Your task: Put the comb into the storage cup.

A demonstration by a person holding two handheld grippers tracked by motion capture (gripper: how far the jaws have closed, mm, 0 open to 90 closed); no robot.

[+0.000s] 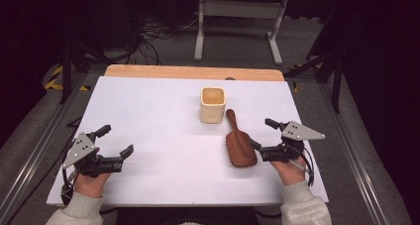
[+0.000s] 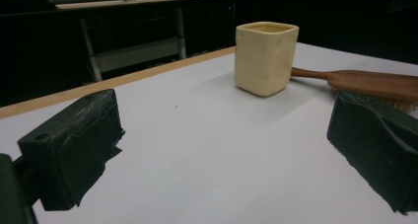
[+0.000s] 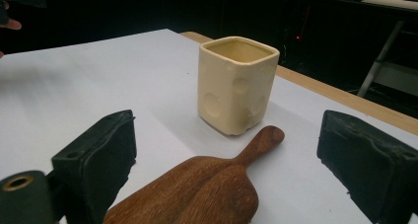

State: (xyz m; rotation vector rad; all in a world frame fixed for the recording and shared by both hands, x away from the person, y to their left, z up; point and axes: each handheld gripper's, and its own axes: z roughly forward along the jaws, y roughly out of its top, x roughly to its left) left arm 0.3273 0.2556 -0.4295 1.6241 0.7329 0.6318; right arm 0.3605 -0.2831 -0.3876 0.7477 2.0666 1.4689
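the wooden hairbrush lies bristles down at centre right of the high view, its handle tip just beside the cream square cup above it. the right gripper sits just right of the brush head with its jaws wide apart and nothing between them. the left gripper, also spread and empty, waits at lower left, well apart. best approach, i judge: straddle the brush head squarely, close on its edges, then lift without nudging the cup.

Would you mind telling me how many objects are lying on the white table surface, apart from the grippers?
2: a cream square cup standing upright near the far middle, and a wooden brush lying just right of it, beside the right gripper.
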